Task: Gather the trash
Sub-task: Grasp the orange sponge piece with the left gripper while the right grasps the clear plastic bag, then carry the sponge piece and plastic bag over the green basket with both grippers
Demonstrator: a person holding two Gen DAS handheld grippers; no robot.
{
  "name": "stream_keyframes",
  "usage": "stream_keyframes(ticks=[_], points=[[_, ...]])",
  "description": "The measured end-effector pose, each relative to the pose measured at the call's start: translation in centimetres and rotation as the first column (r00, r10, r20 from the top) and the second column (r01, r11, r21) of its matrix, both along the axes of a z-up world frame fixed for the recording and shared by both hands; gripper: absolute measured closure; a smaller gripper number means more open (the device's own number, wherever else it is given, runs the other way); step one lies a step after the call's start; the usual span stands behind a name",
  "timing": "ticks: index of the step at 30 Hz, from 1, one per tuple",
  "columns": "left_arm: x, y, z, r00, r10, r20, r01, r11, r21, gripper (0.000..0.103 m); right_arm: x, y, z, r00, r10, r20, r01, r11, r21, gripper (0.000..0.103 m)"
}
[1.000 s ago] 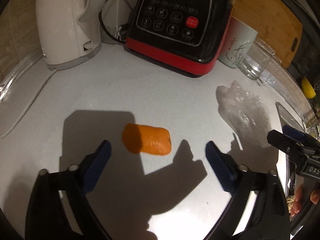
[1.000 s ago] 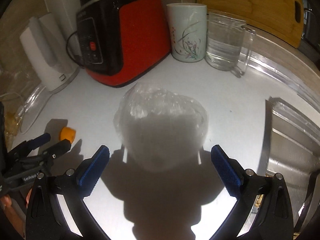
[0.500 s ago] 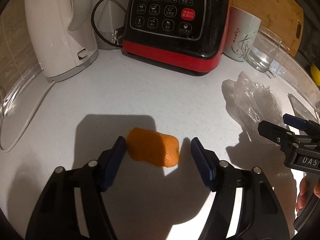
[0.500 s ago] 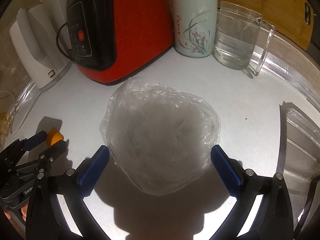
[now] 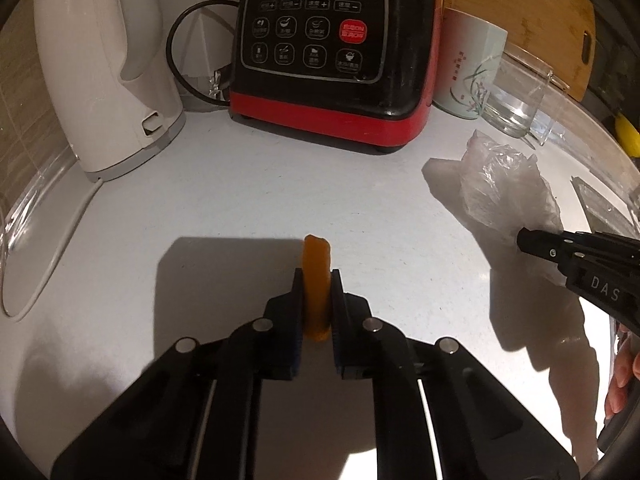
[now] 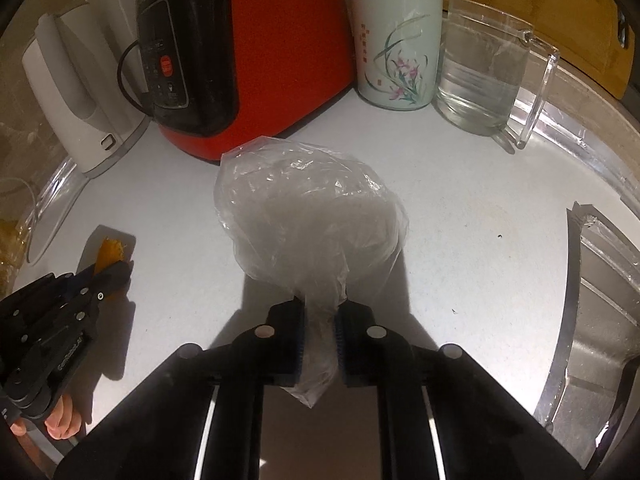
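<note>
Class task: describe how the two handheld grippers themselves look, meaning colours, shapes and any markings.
Both the left gripper and right gripper are black, angular linkage frames with round silver pivot pins. Their fingers carry ribbed blue pads. White lettering beginning "DAS" marks the right gripper's side. No cables or sleeves show; bare fingertips of the person's hand are visible.

Crinkled clear plastic bag (image 6: pixel 308 208), glossy
</note>
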State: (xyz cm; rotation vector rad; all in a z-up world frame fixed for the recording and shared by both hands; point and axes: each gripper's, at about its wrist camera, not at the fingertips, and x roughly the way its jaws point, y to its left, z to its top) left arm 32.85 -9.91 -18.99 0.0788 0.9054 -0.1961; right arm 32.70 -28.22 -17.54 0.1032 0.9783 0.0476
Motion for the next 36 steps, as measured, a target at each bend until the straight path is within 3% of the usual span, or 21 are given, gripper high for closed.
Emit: stream_keyframes(ticks=[8,16,23,36], points=[[-1.1,-0.7,1.5,1.0,-0.02,0.021,0.02,1.0,0.011,0.092,-2.0,-0.1,1.2,1.0,-0.007,0.017,0.006,1.0,0.022,0.091],[-5.1,-1.3,4.0,0.999,-0.024,0.024,0.024,1.0,0.001,0.092,-7.3,-1.0,3.6,0.998,-0.018,0.052,0.015,0.999,0.047,0.091],[-11.5,-2.1,5.3,0.999,-0.042,0.015,0.042,0.999,-0.009,0.092,-13.6,-0.9,5.7,0.997,-0.012,0.083,0.008,0.999,0.046,0.091],[-27.6,-2.6,6.4,0.996,-0.088,-0.02,0.087,0.994,-0.059,0.092,-30.5,-1.4,7.0,0.996,0.02,0.091,-0.026,0.998,0.064,0.091]])
